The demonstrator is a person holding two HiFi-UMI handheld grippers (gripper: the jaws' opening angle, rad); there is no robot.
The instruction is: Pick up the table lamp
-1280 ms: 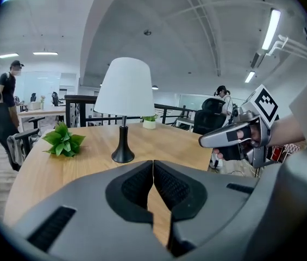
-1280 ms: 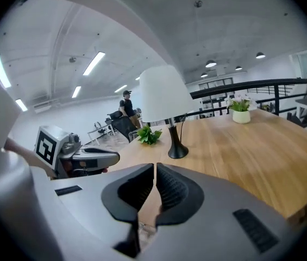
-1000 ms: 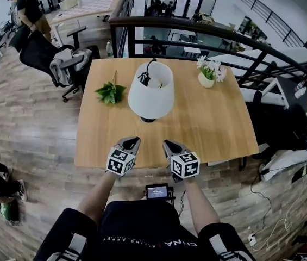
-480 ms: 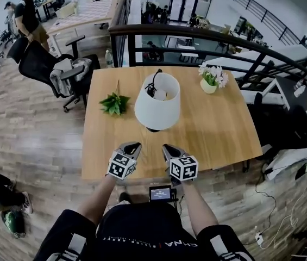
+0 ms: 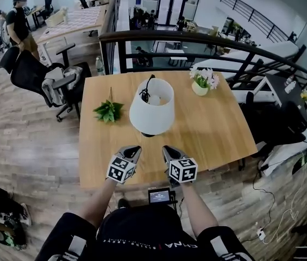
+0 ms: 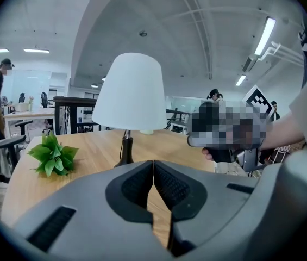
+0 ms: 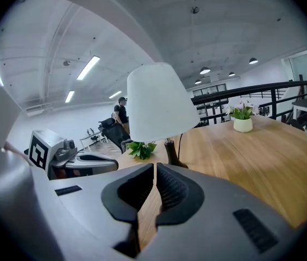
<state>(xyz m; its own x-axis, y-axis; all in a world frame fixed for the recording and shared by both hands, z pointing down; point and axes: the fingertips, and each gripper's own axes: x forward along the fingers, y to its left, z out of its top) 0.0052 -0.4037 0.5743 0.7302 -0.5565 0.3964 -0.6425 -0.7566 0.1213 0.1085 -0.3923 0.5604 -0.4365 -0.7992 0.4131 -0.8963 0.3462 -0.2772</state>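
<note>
The table lamp [image 5: 151,110] has a white conical shade and a dark stem and base; it stands upright near the middle of the wooden table [image 5: 213,129]. In the left gripper view the lamp [image 6: 130,94] rises straight ahead, and in the right gripper view the lamp [image 7: 158,103] is ahead, a little left. My left gripper [image 5: 131,149] and right gripper [image 5: 168,149] hover side by side over the table's near edge, short of the lamp and apart from it. Both are shut with nothing between the jaws.
A green leafy sprig [image 5: 108,111] lies left of the lamp. A small white pot of flowers [image 5: 201,81] stands at the back right. A black railing [image 5: 196,39] runs behind the table. An office chair [image 5: 44,80] stands at the left, with people further back.
The table and lamp have shifted slightly in the head view as the camera moved. Both grippers stay side by side at the near edge, still shut.
</note>
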